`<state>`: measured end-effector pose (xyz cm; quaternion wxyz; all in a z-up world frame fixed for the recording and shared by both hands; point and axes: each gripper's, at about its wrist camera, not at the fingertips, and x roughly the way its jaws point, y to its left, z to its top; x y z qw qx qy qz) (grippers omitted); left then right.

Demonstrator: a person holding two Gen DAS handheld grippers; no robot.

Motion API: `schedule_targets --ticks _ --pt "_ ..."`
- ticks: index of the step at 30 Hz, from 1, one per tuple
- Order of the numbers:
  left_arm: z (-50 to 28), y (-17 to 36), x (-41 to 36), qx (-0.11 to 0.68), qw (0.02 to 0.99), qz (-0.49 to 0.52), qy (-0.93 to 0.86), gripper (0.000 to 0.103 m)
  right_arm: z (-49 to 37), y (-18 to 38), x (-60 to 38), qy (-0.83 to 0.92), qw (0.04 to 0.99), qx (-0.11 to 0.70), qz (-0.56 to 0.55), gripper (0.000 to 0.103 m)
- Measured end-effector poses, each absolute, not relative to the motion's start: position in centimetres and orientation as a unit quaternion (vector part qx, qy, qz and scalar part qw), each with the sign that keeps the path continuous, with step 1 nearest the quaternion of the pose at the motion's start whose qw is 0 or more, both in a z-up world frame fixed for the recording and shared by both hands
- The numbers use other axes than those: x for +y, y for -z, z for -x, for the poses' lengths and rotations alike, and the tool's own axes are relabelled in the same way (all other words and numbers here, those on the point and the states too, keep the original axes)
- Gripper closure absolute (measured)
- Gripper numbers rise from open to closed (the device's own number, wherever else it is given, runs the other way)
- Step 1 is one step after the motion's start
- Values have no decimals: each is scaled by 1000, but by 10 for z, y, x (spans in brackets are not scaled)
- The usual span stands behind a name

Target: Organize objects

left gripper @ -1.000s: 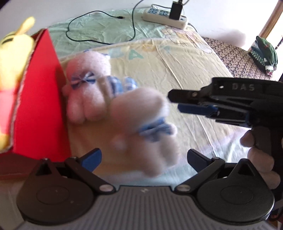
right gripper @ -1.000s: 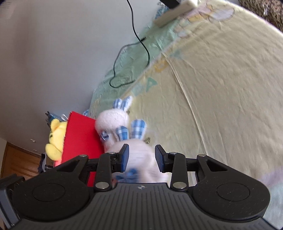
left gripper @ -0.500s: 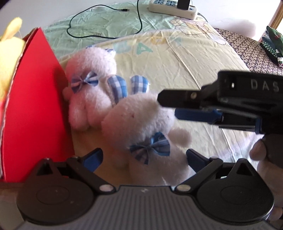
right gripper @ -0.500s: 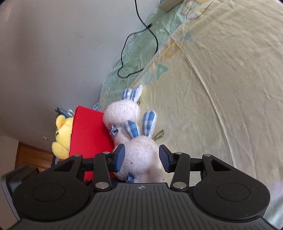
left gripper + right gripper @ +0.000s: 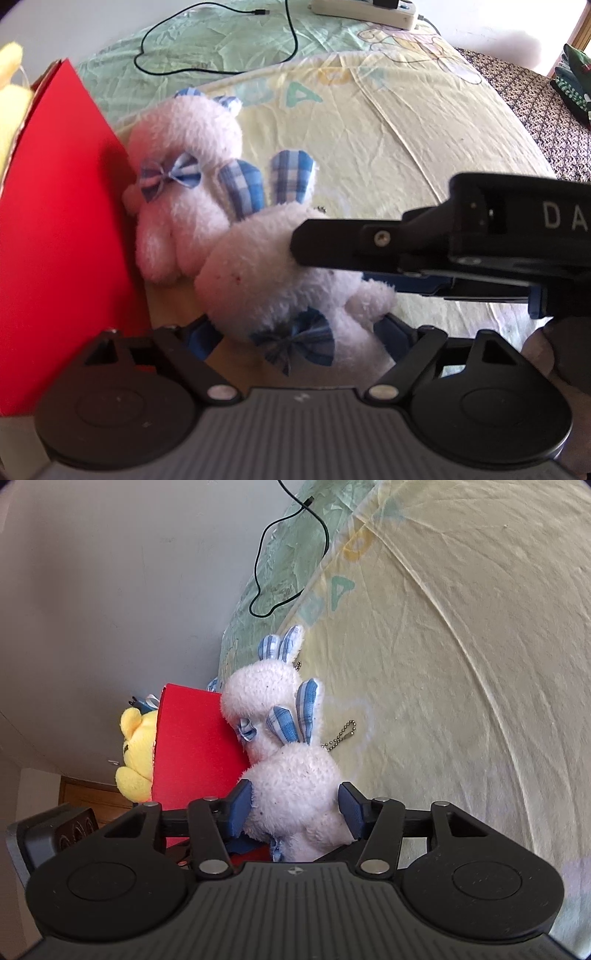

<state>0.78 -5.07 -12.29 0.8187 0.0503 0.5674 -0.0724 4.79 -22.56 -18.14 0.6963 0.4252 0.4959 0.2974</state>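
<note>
Left gripper point(image 5: 291, 332): jaws wide, the near rabbit's body between them, not clamped.
Right gripper point(image 5: 293, 806): jaws spread either side of the same toy's head, pads just beside the fur; grip not certain.
Near rabbit point(image 5: 280, 273): white plush with blue checked bow, lying on the bed sheet point(image 5: 424, 122), closer to both grippers than half a second ago.
Far rabbit point(image 5: 181, 192): just beyond, leaning on the red box point(image 5: 55, 221) to the left, unmoved.
Yellow plush point(image 5: 136, 753): inside the box.
Black cable point(image 5: 221, 40): far end of the bed.
</note>
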Motion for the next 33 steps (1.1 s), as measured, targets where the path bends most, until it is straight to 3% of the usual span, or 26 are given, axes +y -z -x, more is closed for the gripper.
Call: schedule_targets --ticks 12,18,33 --pt "-6 126 -55 562 822 -64 67 18 -41 180 -223 -298 702 497 -414 47" --pt "-5 126 -53 560 824 -62 65 23 -37 179 -222 -299 699 496 -419 58" --pt "12 118 -74 555 824 -72 91 27 -11 169 -241 -284 706 489 -427 58"
